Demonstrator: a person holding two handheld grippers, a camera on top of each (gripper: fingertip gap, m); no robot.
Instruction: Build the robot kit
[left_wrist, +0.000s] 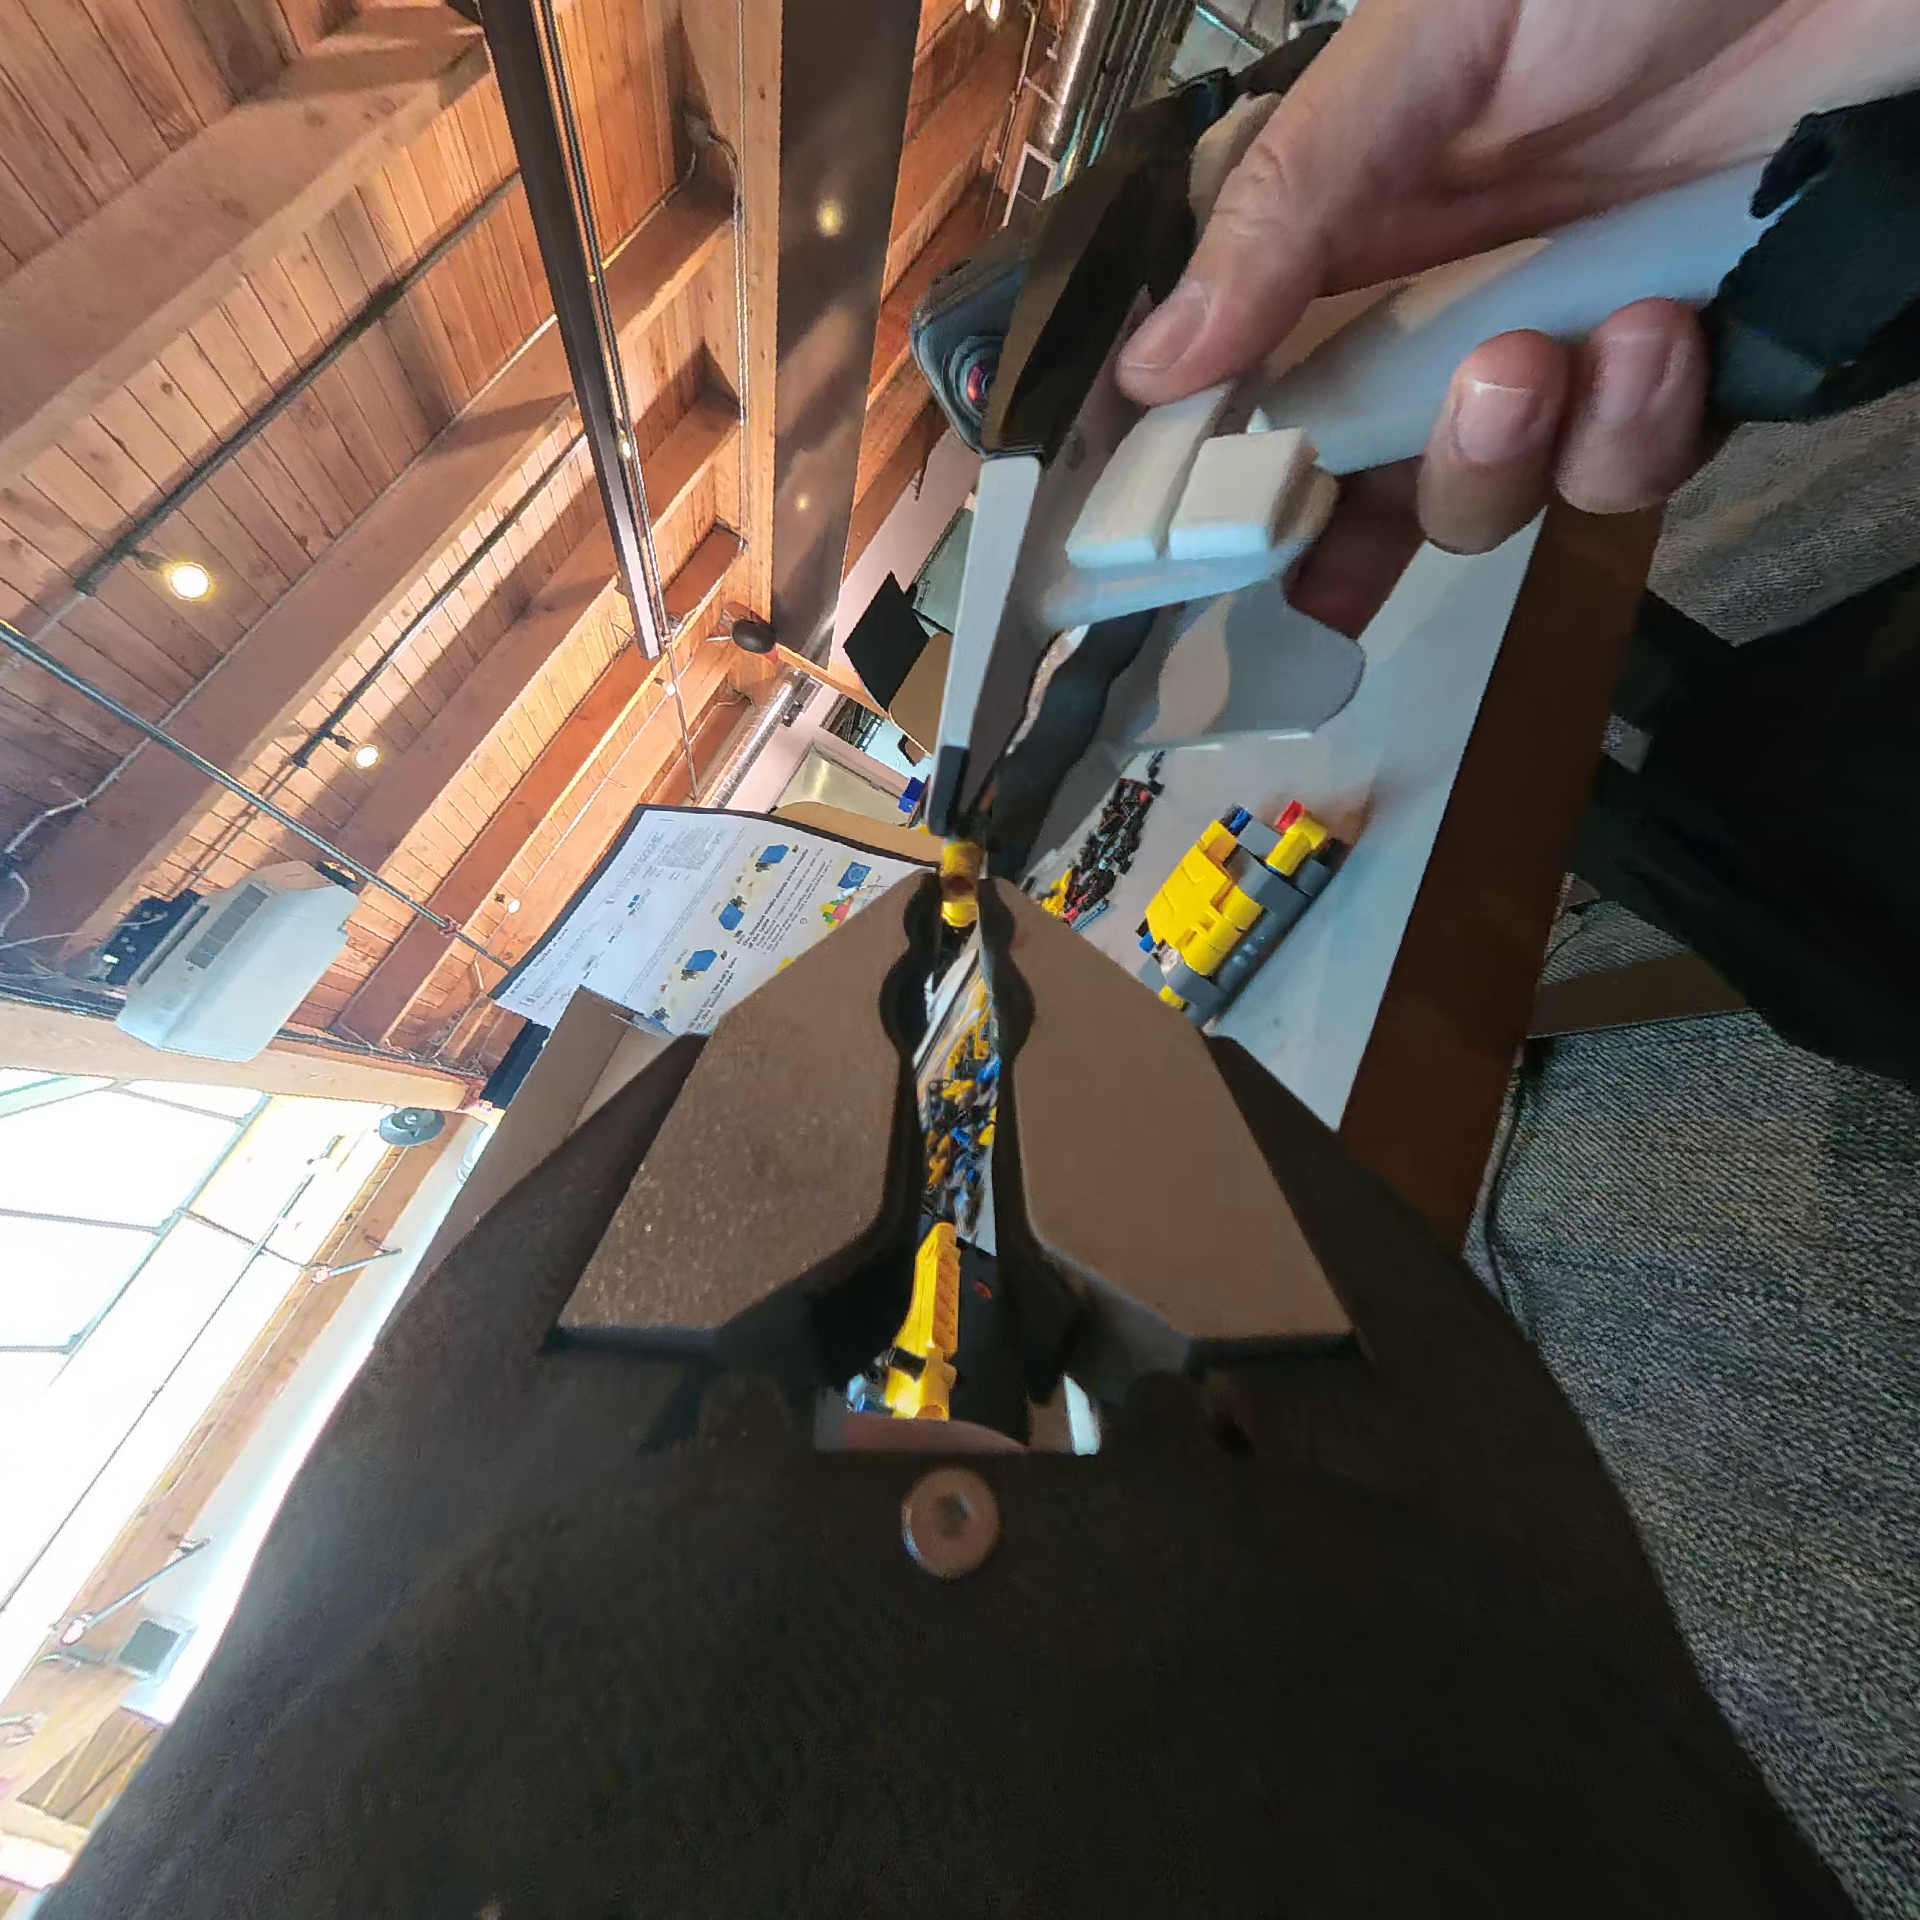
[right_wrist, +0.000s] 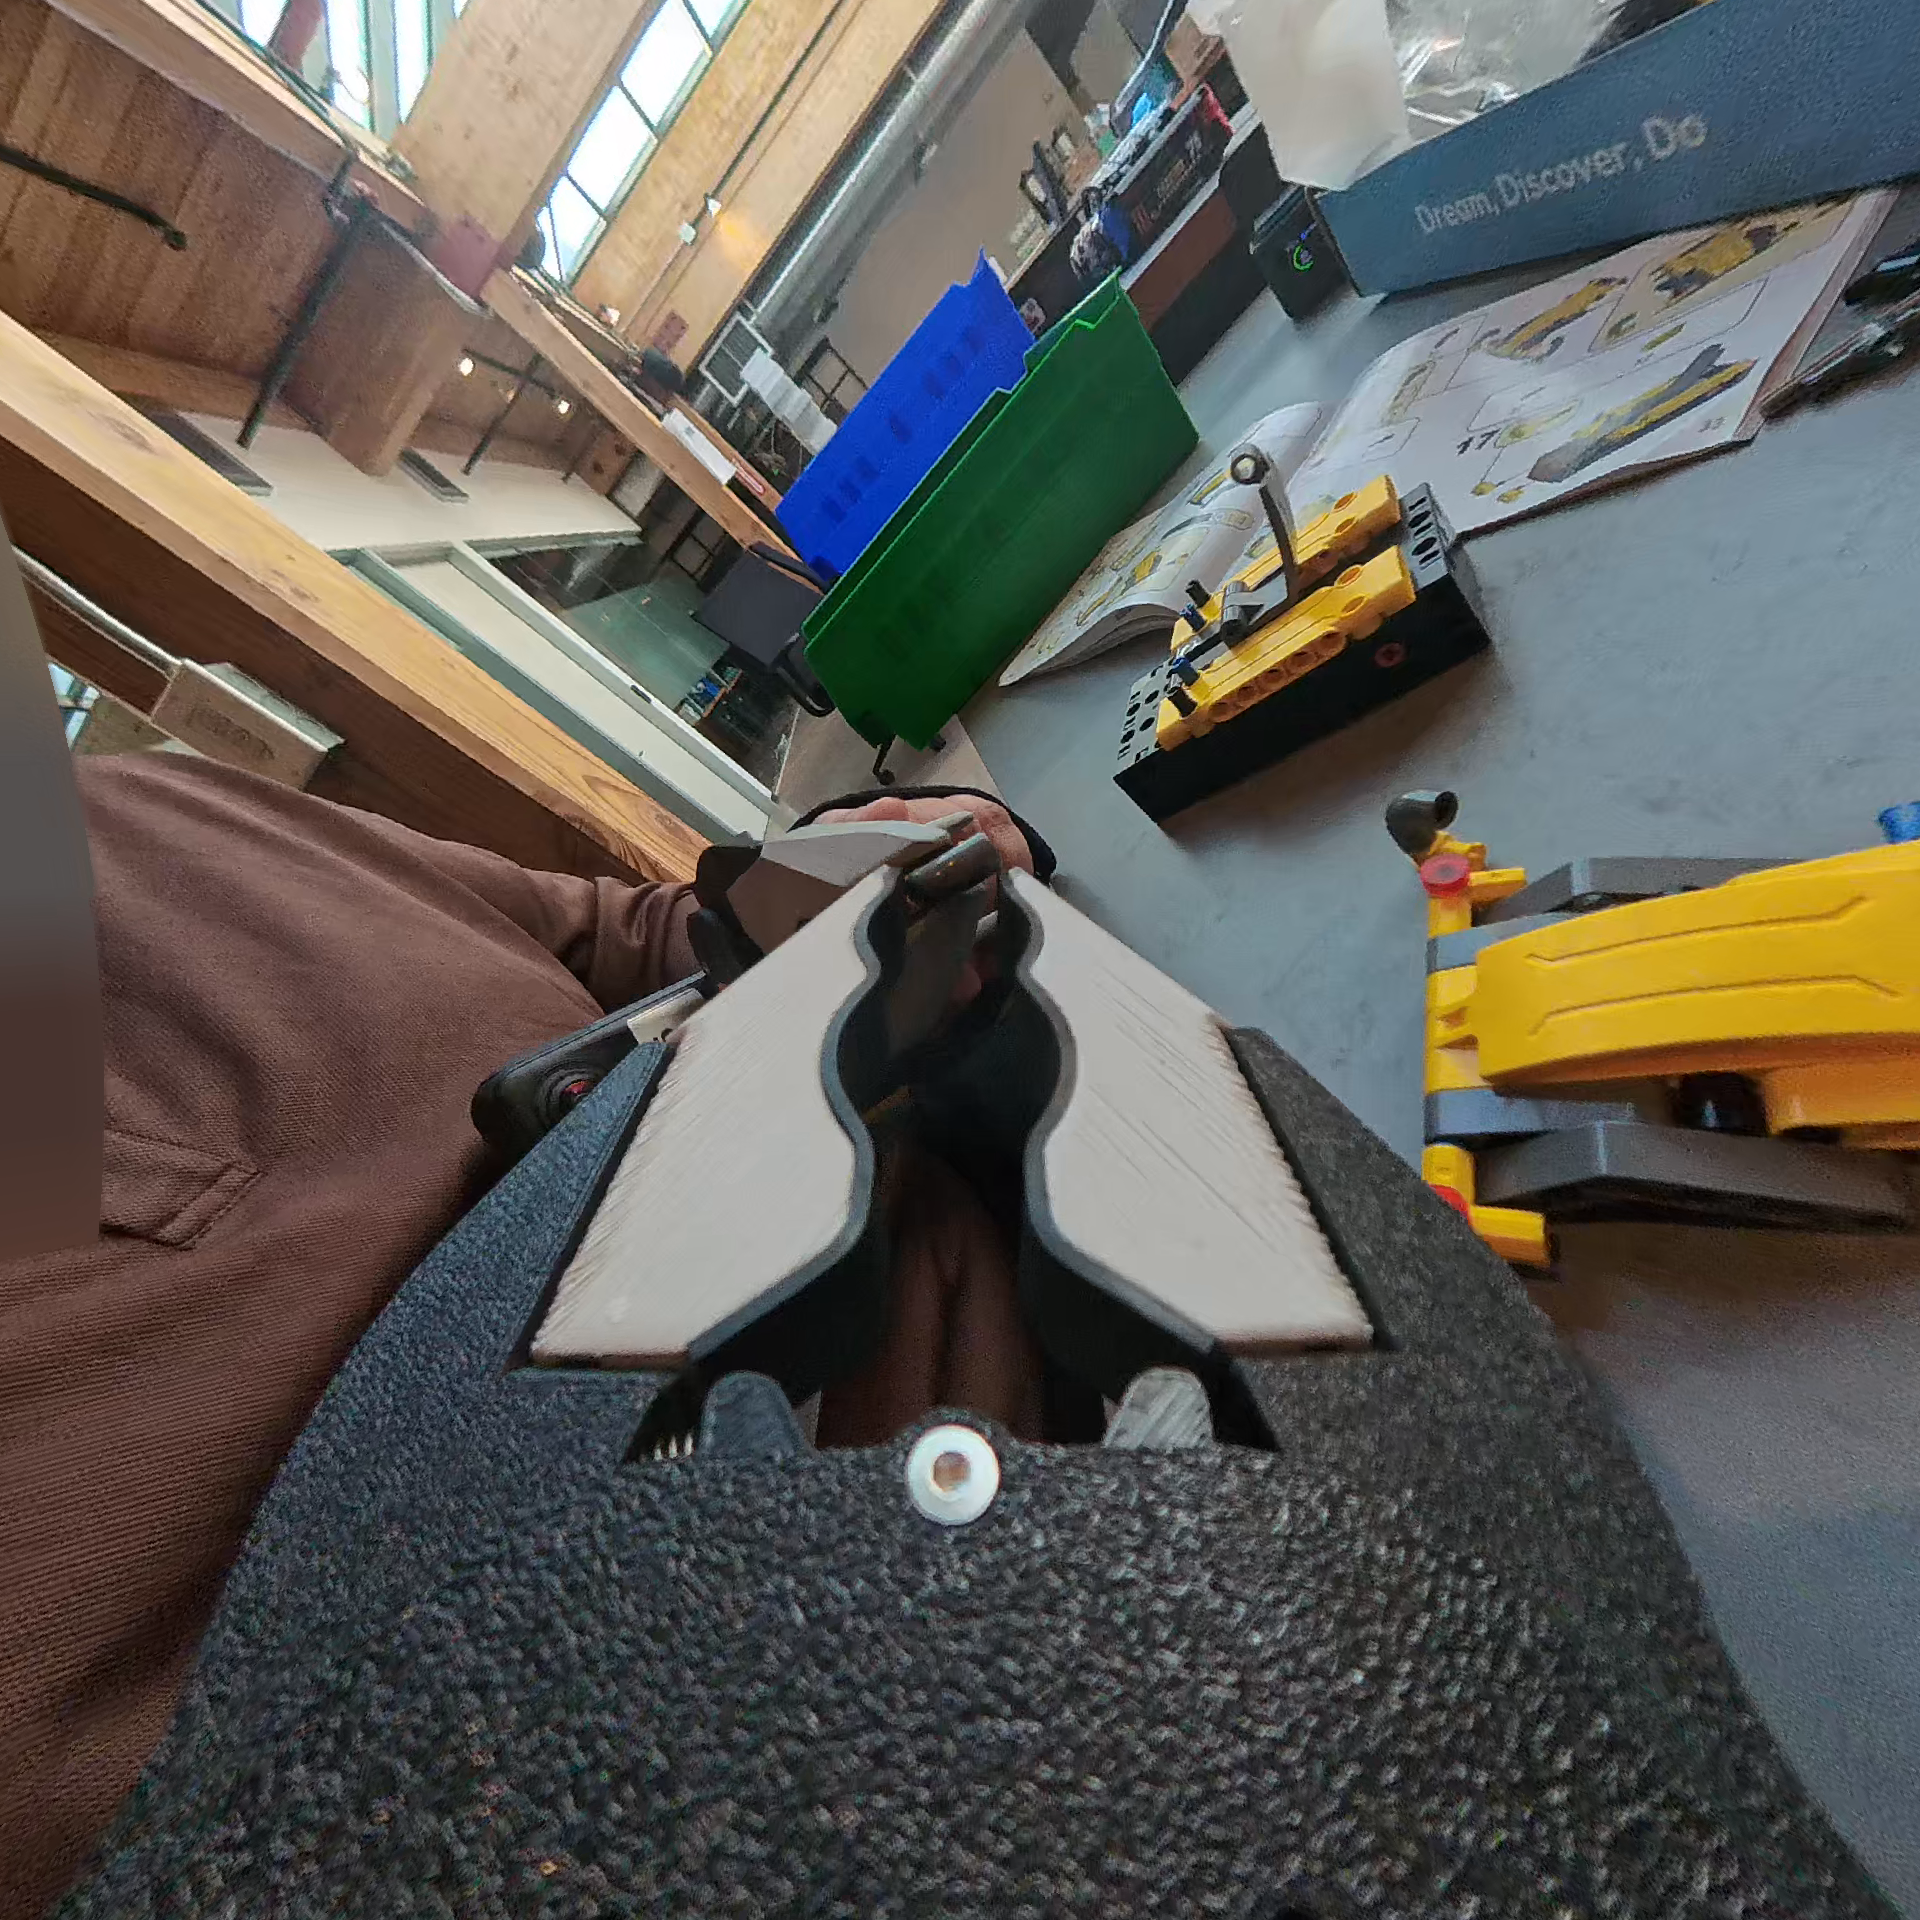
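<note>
In the left wrist view my left gripper (left_wrist: 958, 894) is shut on a small yellow brick piece (left_wrist: 958, 860), which sticks out past its tips. My right gripper (left_wrist: 968, 816) comes in from above, held by a hand (left_wrist: 1455, 208), and its tips meet the far end of the same piece. In the right wrist view my right gripper (right_wrist: 952, 883) is closed to a narrow gap on that small piece (right_wrist: 951, 860), which looks dark in shadow. The left gripper's grey fingers (right_wrist: 852, 847) face it just beyond. Both are held in the air beside the table.
On the grey table (right_wrist: 1662, 1558) are a yellow and grey brick model (right_wrist: 1662, 1039), a black and yellow assembly (right_wrist: 1299, 644), an open instruction booklet (right_wrist: 1507, 384), green (right_wrist: 987, 540) and blue (right_wrist: 894, 416) bins, and a blue box (right_wrist: 1662, 156). Loose parts (left_wrist: 1112, 842) lie by the model (left_wrist: 1236, 914). My left and right fingertips are right by each other.
</note>
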